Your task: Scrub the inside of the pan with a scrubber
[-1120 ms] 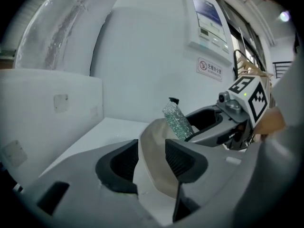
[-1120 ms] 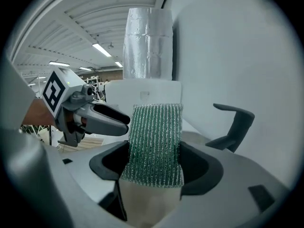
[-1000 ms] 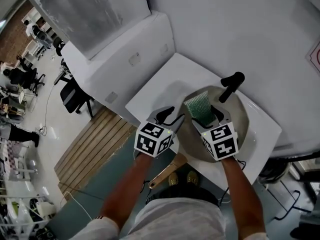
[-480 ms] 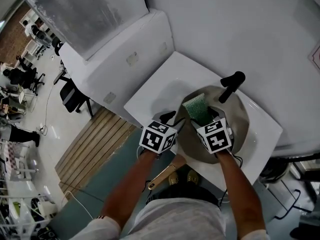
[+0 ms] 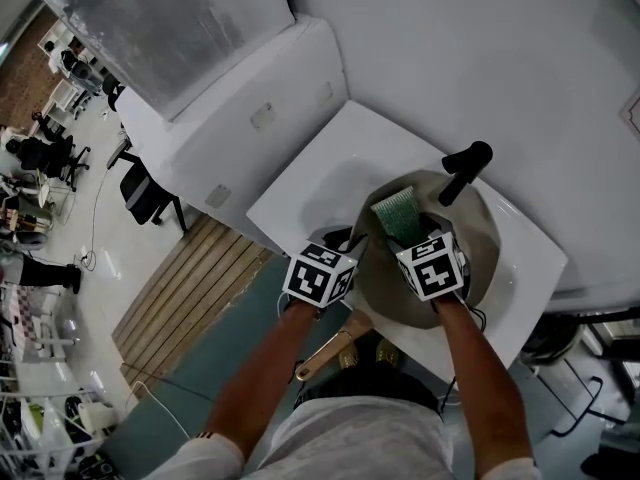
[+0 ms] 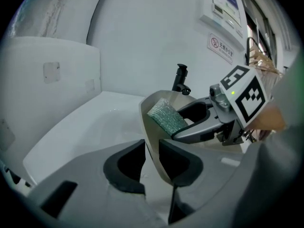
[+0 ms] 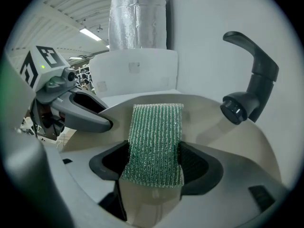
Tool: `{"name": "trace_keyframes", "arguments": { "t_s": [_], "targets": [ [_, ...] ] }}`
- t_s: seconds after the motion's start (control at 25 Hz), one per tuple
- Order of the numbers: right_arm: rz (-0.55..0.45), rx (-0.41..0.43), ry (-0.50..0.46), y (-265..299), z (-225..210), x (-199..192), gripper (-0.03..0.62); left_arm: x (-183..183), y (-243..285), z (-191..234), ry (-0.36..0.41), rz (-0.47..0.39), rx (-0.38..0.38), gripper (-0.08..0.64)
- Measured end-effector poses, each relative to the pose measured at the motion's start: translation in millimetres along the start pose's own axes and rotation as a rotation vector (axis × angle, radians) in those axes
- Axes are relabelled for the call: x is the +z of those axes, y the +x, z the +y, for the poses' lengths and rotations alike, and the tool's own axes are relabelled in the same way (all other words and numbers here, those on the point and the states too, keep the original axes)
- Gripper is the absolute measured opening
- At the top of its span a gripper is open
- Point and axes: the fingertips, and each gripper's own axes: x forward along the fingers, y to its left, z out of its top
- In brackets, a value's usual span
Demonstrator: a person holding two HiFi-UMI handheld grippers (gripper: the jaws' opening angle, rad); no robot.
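A beige pan (image 5: 482, 236) lies in the white sink (image 5: 305, 183), with its wooden handle (image 5: 335, 344) sticking out toward me. My left gripper (image 5: 346, 240) is at the pan's left rim (image 6: 150, 127). Its jaws are closing, with the rim between them and a pad close on either side. My right gripper (image 5: 414, 234) hangs over the inside of the pan, shut on a green mesh scrubber (image 7: 156, 141). The scrubber (image 5: 398, 216) sticks out past the fingertips toward the far wall of the pan; I cannot tell whether it touches the pan.
A black faucet (image 5: 462, 168) rises at the far rim of the pan, right of the scrubber (image 6: 166, 117). White walls close the sink in at the back and left. Below the sink's near edge are a wooden slat mat (image 5: 185, 298) and the floor.
My left gripper has slid right onto the pan's left rim. My right gripper has drawn back toward me and a little left, carrying the scrubber with it.
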Motion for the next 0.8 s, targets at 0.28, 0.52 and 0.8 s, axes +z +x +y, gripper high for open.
{"name": "trace_keyframes", "arguments": {
  "t_s": [0.28,0.52,0.8],
  "targets": [
    [0.053,-0.085,0.031,-11.4,-34.8,-18.3,0.339,-1.0,-0.2,3.8,-0.011,-0.005,0.013,0.078],
    [0.098,-0.144,0.049,-22.7,-58.6,-32.7,0.339,-2.7,0.6,6.2,-0.027,-0.011,0.011,0.077],
    [0.132,-0.162,0.056,-33.9,-64.9,-37.1,0.339,-2.0,0.7,6.5,-0.059,-0.031,-0.006,0.075]
  ]
}}
